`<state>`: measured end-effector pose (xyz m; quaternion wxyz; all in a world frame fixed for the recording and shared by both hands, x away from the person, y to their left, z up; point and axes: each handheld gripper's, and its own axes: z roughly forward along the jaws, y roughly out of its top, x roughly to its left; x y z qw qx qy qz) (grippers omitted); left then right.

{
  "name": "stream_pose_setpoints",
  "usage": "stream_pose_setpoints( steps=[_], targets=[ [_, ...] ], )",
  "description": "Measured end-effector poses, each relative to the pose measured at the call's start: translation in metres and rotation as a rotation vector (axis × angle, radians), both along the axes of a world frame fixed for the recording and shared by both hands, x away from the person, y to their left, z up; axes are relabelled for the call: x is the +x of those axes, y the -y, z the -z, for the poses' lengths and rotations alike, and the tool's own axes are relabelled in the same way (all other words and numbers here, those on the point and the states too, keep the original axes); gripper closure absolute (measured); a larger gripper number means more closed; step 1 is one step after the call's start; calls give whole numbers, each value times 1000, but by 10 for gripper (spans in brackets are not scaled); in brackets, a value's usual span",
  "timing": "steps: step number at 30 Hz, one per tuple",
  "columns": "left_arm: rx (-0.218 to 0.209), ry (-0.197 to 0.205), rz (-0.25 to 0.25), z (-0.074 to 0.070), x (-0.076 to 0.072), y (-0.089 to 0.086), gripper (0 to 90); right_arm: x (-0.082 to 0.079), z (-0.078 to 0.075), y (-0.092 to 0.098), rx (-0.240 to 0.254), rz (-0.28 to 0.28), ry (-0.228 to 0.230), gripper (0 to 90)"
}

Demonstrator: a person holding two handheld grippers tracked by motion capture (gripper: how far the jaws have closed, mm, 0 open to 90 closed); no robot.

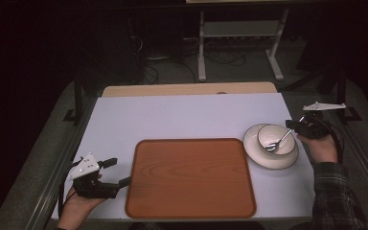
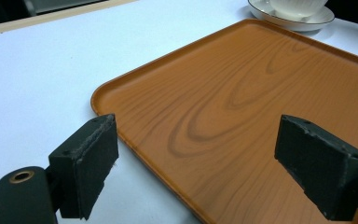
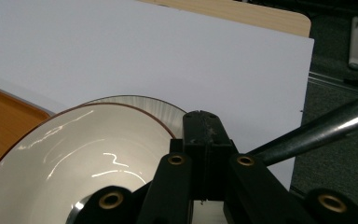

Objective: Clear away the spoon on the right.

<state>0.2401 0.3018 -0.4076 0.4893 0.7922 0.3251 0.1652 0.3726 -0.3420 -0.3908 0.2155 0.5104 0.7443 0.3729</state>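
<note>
The left gripper (image 1: 116, 171) is waiting open beside the tray (image 1: 190, 178); the right gripper (image 1: 294, 129) is clamping the spoon (image 1: 277, 142) to lower it into the bowl (image 1: 274, 139).

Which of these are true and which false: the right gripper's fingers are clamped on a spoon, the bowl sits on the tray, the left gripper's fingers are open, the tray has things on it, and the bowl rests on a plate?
1. The right gripper has its fingers clamped on the spoon. True.
2. The bowl sits on the wooden tray. False: it stands on the white table, to the right of the tray.
3. The left gripper has its fingers open. True: nothing is between them.
4. The tray carries several things. False: its surface is bare.
5. The bowl rests on a plate. True.
</note>
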Motion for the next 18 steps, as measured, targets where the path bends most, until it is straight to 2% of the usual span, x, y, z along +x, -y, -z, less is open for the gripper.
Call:
stream_pose_setpoints(
  steps=[18],
  targets=[
    [-2,0,3,0,0,1,131,-30,0,11,-7,28,-11,898]
  ],
)
